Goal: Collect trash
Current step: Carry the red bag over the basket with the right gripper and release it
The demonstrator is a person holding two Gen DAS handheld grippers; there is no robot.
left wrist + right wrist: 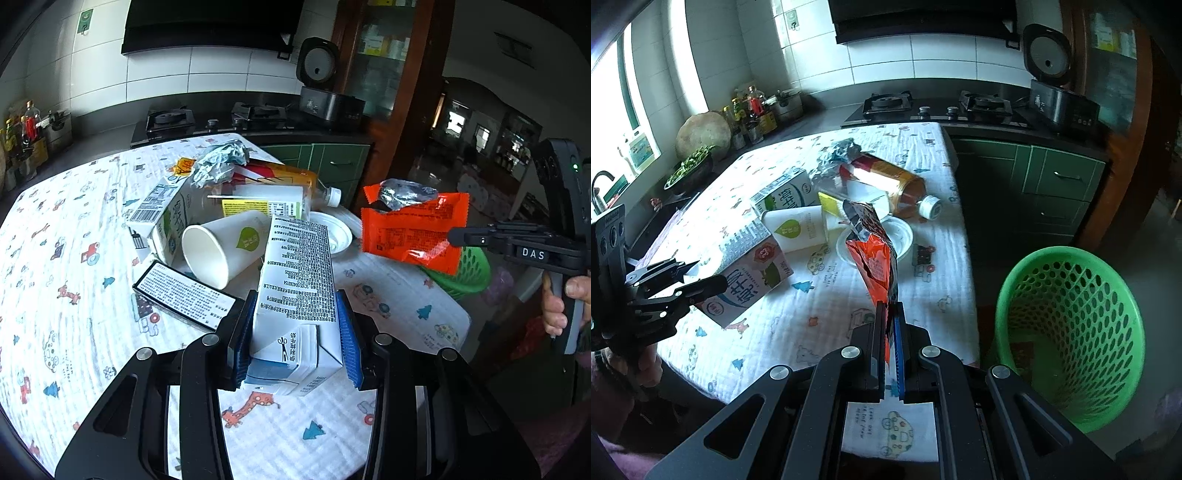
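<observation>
- Left wrist view: your left gripper [295, 332] is partly closed, its blue ribbed pads [242, 339] pressed on both sides of the white printed milk carton [295, 280], which runs forward from between the fingers.
- Beyond the carton's far end lie a tipped white paper cup [218, 247] and a flat black box with a white label [184, 295], left of the fingers. Lift the carton straight up before you swing it, so it drags neither.
- Off to the right, your right gripper [456, 236] holds the orange foil snack wrapper [413, 229] in the air, over the green perforated plastic basket [469, 269].
- Right wrist view: the fingers [877, 343] are fully shut, pinching the wrapper's [873, 258] lower edge; it sticks up ahead of them, over the patterned tablecloth [812, 295].
- The basket [1071, 325] stands on the floor, right of the fingers. Carry the wrapper over its open mouth before you let go; a light wrapper dropped near the rim may flutter out.
</observation>
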